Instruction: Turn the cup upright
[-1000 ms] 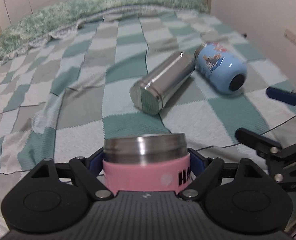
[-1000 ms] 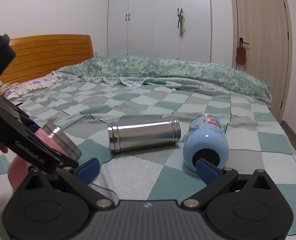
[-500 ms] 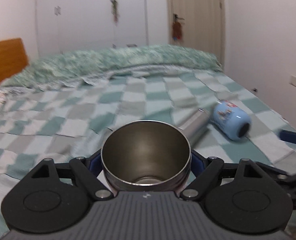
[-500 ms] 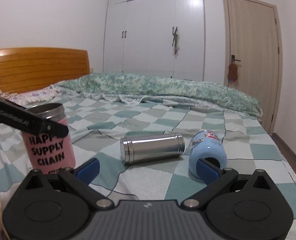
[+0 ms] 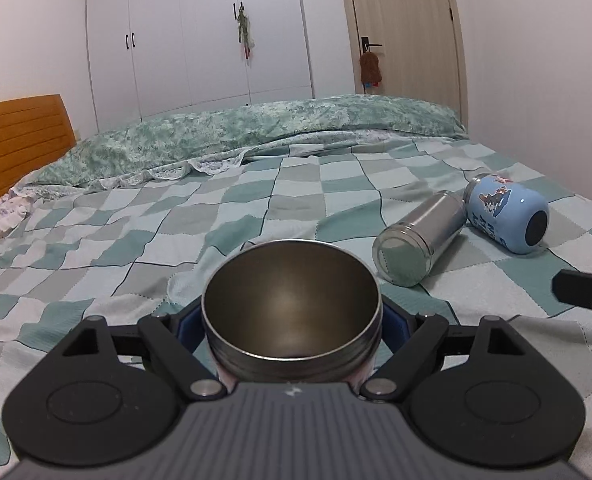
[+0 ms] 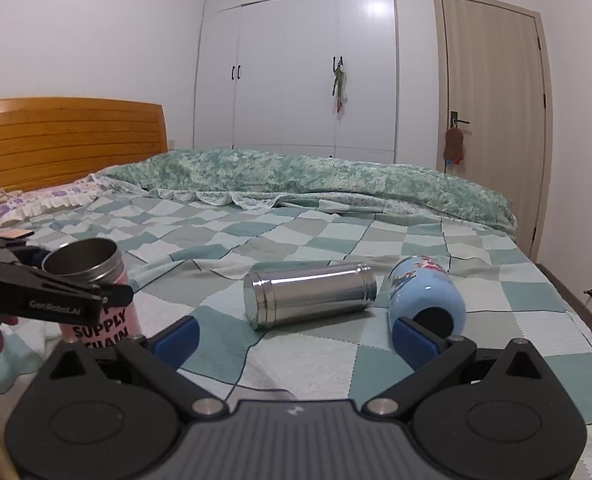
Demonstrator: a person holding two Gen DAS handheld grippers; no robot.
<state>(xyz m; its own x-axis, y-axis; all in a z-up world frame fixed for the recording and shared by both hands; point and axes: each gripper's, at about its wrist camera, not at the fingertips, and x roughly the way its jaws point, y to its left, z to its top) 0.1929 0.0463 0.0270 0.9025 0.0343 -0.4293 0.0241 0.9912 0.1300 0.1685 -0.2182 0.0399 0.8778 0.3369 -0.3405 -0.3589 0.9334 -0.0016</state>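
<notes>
My left gripper (image 5: 292, 320) is shut on a pink-sleeved steel cup (image 5: 292, 304). In the right wrist view the cup (image 6: 96, 292) stands upright at the far left, mouth up, with "SUPPLY CHAIN" on its sleeve; whether its base touches the bed is hidden. A steel bottle (image 5: 420, 236) (image 6: 308, 294) and a light blue cartoon cup (image 5: 506, 216) (image 6: 426, 300) lie on their sides on the checked blanket. My right gripper (image 6: 296, 340) is open and empty, low over the blanket in front of those two.
A rumpled green floral quilt (image 6: 316, 184) lies across the far side of the bed. A wooden headboard (image 6: 68, 140) is at the left. White wardrobes (image 6: 296, 60) and a door (image 6: 492, 120) stand behind. My right gripper's finger (image 5: 584, 288) shows at the left view's right edge.
The left gripper turned the pink cup from mouth-down to mouth-up, then lowered it a little. The right gripper stayed open and drew back slightly.
</notes>
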